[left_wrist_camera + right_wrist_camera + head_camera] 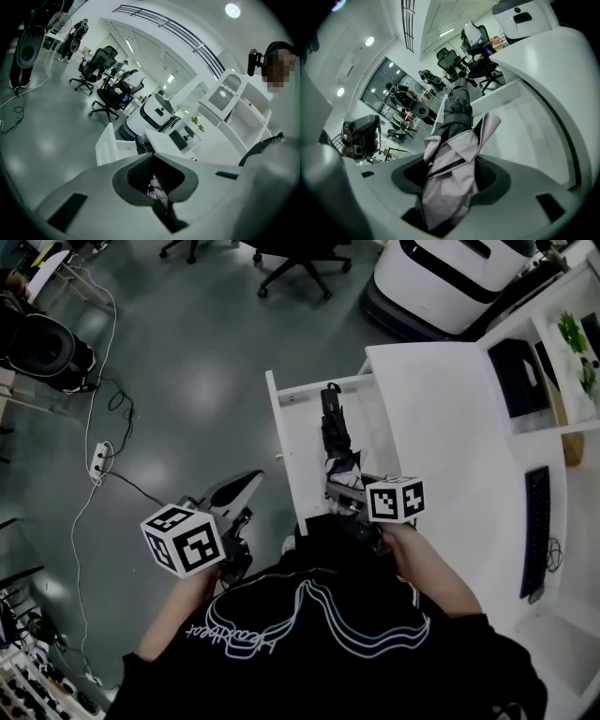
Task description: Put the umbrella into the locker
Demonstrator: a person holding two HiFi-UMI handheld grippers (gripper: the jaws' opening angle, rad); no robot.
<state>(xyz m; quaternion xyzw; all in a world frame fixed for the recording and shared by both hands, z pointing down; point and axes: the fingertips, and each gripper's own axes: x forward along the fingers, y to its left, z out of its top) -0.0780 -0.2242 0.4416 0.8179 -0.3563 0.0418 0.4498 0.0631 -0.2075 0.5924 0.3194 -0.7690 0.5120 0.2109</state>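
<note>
A folded umbrella (pixel 336 442), dark at its far end with pale lilac fabric near the grip, points into the open white locker (pixel 309 395). My right gripper (pixel 361 512) is shut on the fabric end. In the right gripper view the lilac cloth (pixel 450 183) fills the space between the jaws and the dark shaft (pixel 457 105) runs ahead into the locker. My left gripper (pixel 236 498) hangs left of the locker door (pixel 281 451), apart from the umbrella. Its jaws meet at the tips with nothing held (pixel 152 154); the locker (pixel 112 145) shows beyond them.
The locker belongs to a white cabinet (pixel 441 437). To its right a desk carries a keyboard (pixel 536 531) and a plant (pixel 574 334). A large white machine (pixel 450 277) and office chairs (pixel 300 263) stand behind. A power strip (pixel 98 457) and cables lie on the grey floor at left.
</note>
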